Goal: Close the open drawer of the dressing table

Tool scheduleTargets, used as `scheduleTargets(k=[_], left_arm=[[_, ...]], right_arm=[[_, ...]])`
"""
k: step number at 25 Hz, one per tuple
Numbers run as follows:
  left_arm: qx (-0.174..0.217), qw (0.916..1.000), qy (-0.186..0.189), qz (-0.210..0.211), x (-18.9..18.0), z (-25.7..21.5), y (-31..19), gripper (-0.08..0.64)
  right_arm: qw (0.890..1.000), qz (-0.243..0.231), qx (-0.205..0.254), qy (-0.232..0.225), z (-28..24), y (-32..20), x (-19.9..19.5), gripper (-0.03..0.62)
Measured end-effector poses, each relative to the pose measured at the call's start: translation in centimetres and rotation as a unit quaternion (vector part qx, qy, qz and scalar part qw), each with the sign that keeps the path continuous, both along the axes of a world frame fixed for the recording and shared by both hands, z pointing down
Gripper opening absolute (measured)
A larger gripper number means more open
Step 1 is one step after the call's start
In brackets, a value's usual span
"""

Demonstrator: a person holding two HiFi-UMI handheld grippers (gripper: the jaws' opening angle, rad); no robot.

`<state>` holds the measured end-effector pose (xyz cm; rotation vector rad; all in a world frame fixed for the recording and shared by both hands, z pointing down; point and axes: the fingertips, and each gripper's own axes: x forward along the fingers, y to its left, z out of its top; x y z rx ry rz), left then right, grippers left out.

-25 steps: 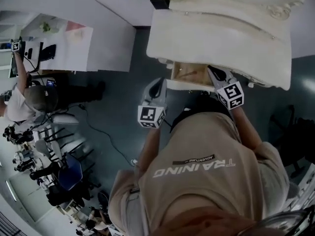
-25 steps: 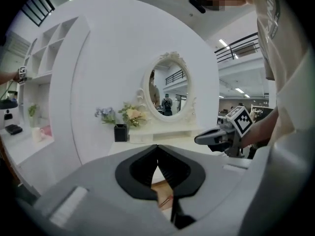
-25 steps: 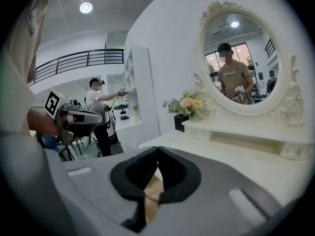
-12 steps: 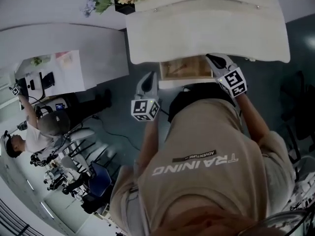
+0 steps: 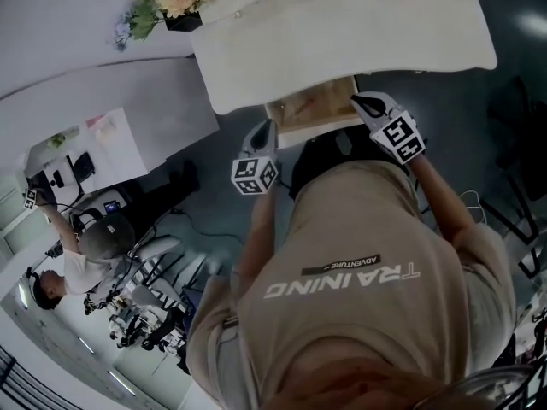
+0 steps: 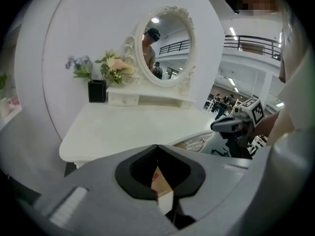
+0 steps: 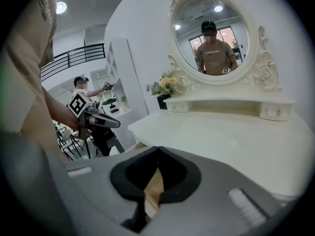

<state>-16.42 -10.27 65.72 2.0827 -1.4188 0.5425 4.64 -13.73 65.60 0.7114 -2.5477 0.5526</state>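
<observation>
You are standing over the white desk (image 5: 342, 32), which is filling the upper middle of the head view, and its drawer (image 5: 312, 108) is sticking out from under the desk's near edge, just below centre top of the frame, with its pale wooden inside showing. So the drawer is not yet shut.

You are holding the left hand-held gripper (image 5: 265, 133) at the drawer's left front corner and the right hand-held gripper (image 5: 366, 105) at its right front corner. Whether either tip is touching the front, the head view is not showing clearly. In the left gripper view the jaws of that hand-held gripper (image 6: 157, 149) are meeting at the tips with nothing between them; the right hand-held gripper (image 7: 157, 149) is closed and empty in the same way. Wood of the drawer is only peeking through the dark cutouts behind the tips.

By the look of it, you are lining up for the push, one closed tip on each side of the front. The next move is calling for both tips to be pressing flat against the front panel and driving it evenly toward the desk, so the drawer is running straight and not jamming askew.
</observation>
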Motion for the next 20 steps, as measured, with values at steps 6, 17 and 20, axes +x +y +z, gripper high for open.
scheduleTargets(k=[6, 17, 20], left_arm=[[-0.094, 0.9951, 0.0, 0.031, -1.5, 6.6, 4.5, 0.006], [-0.201, 0.9783, 0.046, 0.025, -4.2, 13.6, 14.5, 0.006], [-0.208, 0.9764, 0.041, 0.041, -4.2, 15.6, 15.1, 0.006]], right_arm=[[0.999, 0.007, -0.043, 0.015, 1.8, 1.6, -1.7, -0.002], [0.998, -0.021, -0.06, 0.016, 2.1, 1.6, -8.5, -0.002], [0.998, -0.037, -0.048, 0.019, 1.1, 1.6, -10.0, -0.002]])
